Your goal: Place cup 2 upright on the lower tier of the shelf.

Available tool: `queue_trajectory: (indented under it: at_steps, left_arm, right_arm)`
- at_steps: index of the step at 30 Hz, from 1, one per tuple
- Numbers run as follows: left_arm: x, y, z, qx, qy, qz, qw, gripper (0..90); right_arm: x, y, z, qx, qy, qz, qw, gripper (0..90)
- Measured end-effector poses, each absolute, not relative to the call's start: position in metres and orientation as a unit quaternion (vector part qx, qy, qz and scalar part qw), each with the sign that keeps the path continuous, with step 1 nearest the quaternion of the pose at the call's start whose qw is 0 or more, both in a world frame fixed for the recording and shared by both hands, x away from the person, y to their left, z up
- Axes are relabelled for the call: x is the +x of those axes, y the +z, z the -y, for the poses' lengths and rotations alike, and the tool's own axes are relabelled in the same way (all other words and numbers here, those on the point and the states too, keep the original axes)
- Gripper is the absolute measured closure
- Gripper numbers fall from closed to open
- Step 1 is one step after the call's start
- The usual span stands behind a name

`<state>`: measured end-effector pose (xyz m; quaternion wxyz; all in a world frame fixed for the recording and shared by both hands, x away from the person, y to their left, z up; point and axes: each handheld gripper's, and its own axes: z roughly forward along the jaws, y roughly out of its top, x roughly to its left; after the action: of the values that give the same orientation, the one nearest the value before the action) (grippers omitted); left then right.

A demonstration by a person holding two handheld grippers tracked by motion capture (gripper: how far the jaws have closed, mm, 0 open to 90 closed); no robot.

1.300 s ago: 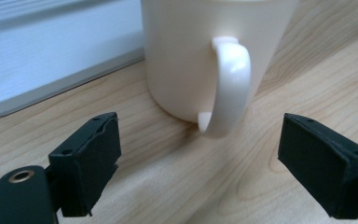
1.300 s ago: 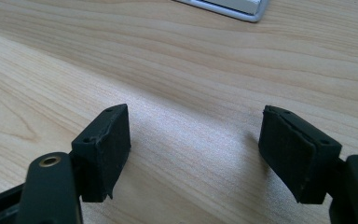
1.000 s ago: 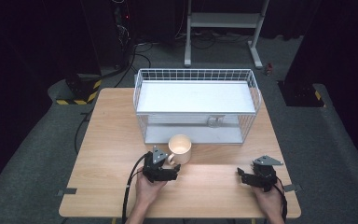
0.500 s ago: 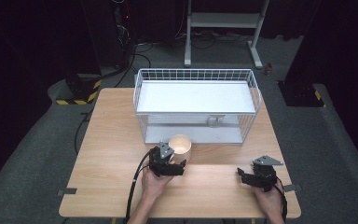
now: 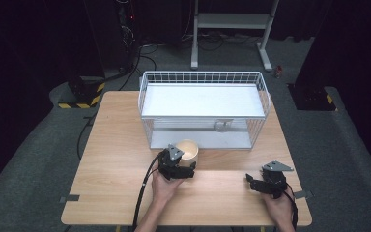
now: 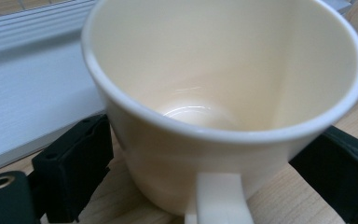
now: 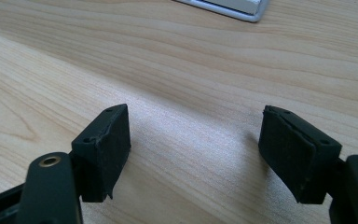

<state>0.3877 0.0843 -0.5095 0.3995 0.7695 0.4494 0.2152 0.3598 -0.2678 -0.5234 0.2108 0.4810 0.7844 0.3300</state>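
A cream cup (image 5: 188, 149) with a handle stands upright on the wooden table (image 5: 116, 145), just in front of the wire rack. My left gripper (image 5: 185, 157) has come up behind it. In the left gripper view the cup (image 6: 223, 93) is empty, its handle faces the camera, and one black pad sits on each side of its wall. These jaws have just been opening and stand wide around the cup, with a thin gap at the left pad (image 6: 77, 170). My right gripper (image 5: 254, 182) rests near the front right of the table, open, with bare wood between its pads (image 7: 105, 149).
A white wire rack (image 5: 203, 77) with a white shelf stands across the back half of the table. A small metal ring (image 5: 221, 126) lies under the shelf. A black cable trails from the left gripper off the front edge. Dark floor with stands surrounds the table.
My left gripper has slid forward and to the right up to the cup, so its jaws now flank it. The cup and the right gripper have stayed put.
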Motion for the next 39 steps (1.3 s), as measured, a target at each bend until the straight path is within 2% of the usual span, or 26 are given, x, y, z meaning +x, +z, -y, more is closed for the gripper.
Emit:
queue_trajectory:
  at_steps: [39]
  left_arm:
    - [0.3930,-0.5137,-0.0787,0.759,0.236,-0.454,0.403,8.7]
  right_arm:
    - [0.3598,-0.5234,0.2678,0.481,0.330,-0.784,0.211,25.1]
